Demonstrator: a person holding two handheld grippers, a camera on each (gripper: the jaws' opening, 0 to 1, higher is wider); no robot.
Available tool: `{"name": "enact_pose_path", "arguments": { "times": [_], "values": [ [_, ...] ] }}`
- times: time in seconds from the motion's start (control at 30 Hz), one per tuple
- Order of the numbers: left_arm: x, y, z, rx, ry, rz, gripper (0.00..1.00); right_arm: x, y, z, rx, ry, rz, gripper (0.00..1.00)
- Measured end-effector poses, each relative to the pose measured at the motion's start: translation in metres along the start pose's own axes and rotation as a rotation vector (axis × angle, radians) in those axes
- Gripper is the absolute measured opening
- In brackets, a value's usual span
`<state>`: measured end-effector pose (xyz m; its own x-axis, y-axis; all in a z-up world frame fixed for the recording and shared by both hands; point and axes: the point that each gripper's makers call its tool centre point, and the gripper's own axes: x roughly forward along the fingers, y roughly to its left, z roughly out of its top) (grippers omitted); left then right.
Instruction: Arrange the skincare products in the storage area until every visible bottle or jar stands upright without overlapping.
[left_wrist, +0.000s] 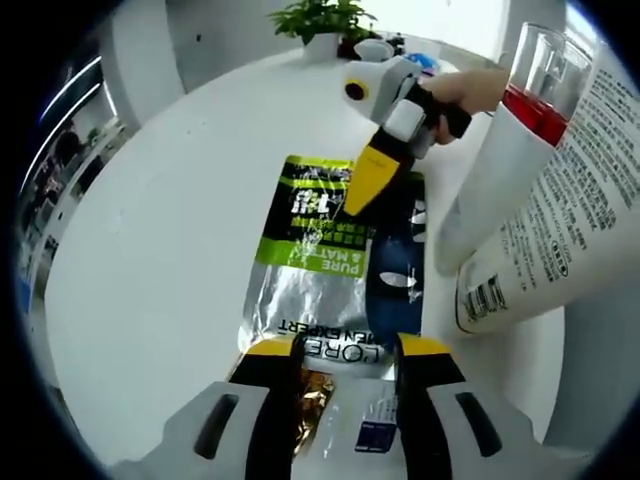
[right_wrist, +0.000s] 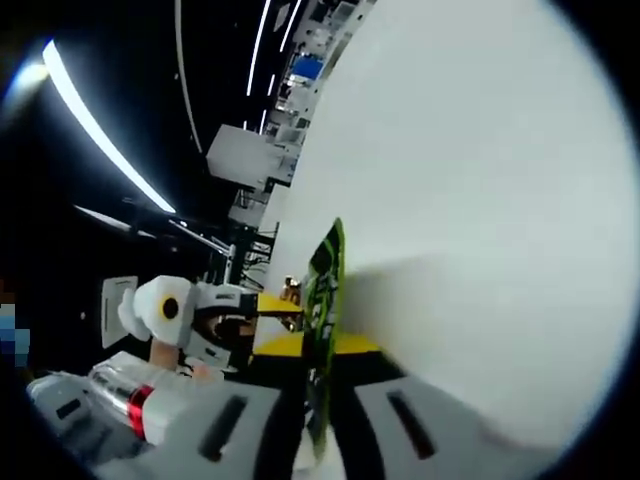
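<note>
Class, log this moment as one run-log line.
left gripper: shut on sachet | right gripper: shut on sachet | tube: lying on table

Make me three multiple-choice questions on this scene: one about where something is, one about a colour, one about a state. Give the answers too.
1. In the left gripper view, where is the white tube relative to the sachet pack?
A. To its left
B. To its right
C. Underneath it

2. What colour is the band below the tube's clear cap?
A. Red
B. Blue
C. Green

3. What is the right gripper doing?
A. Hovering open over the table
B. Shut on the tube
C. Shut on the sachet pack

Answers:
1. B: the tube lies at the pack's right side.
2. A: a red band shows under the cap.
3. C: its jaws pinch the pack's far edge.
</note>
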<state>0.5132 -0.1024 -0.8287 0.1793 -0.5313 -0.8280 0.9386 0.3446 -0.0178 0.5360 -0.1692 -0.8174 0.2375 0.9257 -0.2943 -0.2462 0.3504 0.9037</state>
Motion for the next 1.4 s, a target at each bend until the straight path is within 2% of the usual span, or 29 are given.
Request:
{"name": "enact_pose_path", "arguments": {
  "times": [0.2,0.47,0.53,0.6,0.73,0.87,0.97,1.1,1.23,1.4],
  "values": [
    [0.000,-0.002,0.003,-0.008,-0.017,0.008,0.33,0.000,-0.005,0.003,0.001,-0.010,-0.024,0.03],
    [0.000,-0.002,0.003,-0.009,-0.006,0.014,0.33,-0.001,-0.008,0.007,-0.006,-0.019,-0.036,0.02],
    [-0.001,-0.003,0.003,-0.030,0.006,0.021,0.34,-0.001,-0.006,0.007,-0.005,-0.023,-0.033,0.02],
    [-0.005,-0.005,0.004,-0.020,0.001,0.009,0.37,-0.002,-0.005,0.010,-0.001,-0.033,-0.027,0.02],
    [-0.015,0.001,0.001,-0.002,0.008,0.035,0.39,-0.003,-0.005,0.015,-0.001,-0.047,-0.030,0.02],
    [-0.025,0.008,-0.004,0.007,0.024,0.064,0.40,-0.006,-0.004,0.019,0.001,-0.068,-0.028,0.02],
    [-0.027,0.012,-0.019,0.028,0.085,0.081,0.41,-0.006,-0.003,0.020,-0.003,-0.071,-0.031,0.02],
    [-0.023,0.013,-0.031,0.028,0.118,0.079,0.40,-0.009,-0.001,0.022,-0.004,-0.089,-0.031,0.02],
    [-0.023,0.013,-0.027,0.000,0.105,0.056,0.38,-0.015,0.001,0.025,-0.007,-0.104,-0.029,0.02],
    [-0.022,0.012,-0.030,-0.028,0.109,0.031,0.38,-0.028,0.005,0.035,-0.016,-0.155,-0.037,0.02]
  ]
}}
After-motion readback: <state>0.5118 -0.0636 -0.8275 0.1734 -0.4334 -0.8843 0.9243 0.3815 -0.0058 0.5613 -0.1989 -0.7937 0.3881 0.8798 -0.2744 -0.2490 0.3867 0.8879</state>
